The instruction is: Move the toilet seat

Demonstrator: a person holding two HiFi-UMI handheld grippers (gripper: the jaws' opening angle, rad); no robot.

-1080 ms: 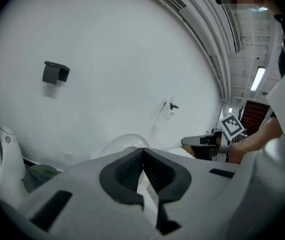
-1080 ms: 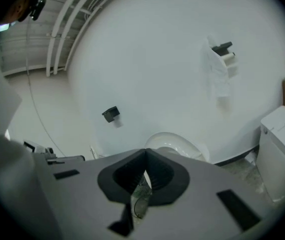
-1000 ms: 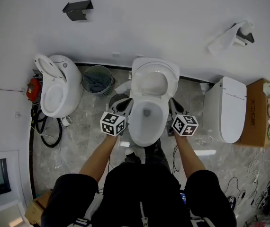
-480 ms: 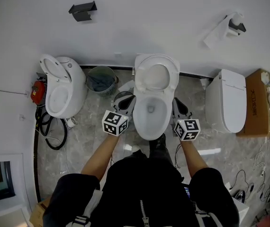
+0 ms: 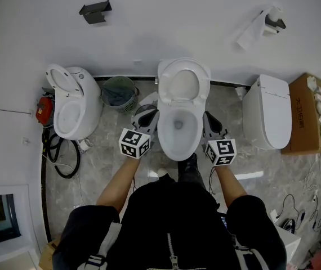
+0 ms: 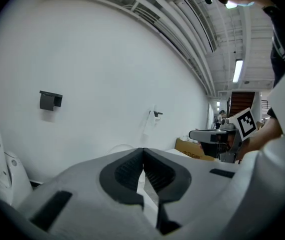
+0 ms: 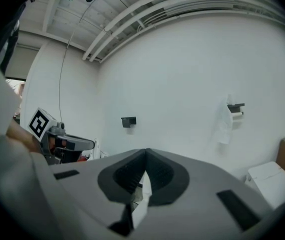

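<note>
Standing at the near end of the middle toilet bowl (image 5: 177,136), you hold a gripper at each flank of it. The left gripper (image 5: 147,117) is just beside the bowl's left rim and the right gripper (image 5: 208,122) just beside its right rim, both pointing away from you. The jaws of each are pressed together pad to pad, with nothing between them.

The toilet seat (image 5: 183,64) stands raised at the far end of the bowl, leaning back toward the wall (image 5: 166,21). It lies ahead of both pairs of jaws and between them. Its long axis runs up and away from you from the bowl's hinge end. Neither hand looks clearly nearer, as the two sit about level on either side of the bowl. Lowering the seat would likely mean reaching forward and inward over the bowl to its top edge.

Only the head view shows the seat and the bowl together. The two gripper views look past the bowl at bare wall, confirm the closed jaws, and each catches the other gripper across the bowl. A black holder (image 5: 94,10) hangs on the wall up and to the bowl's left, and a paper holder (image 5: 272,22) up and to its right.
</note>
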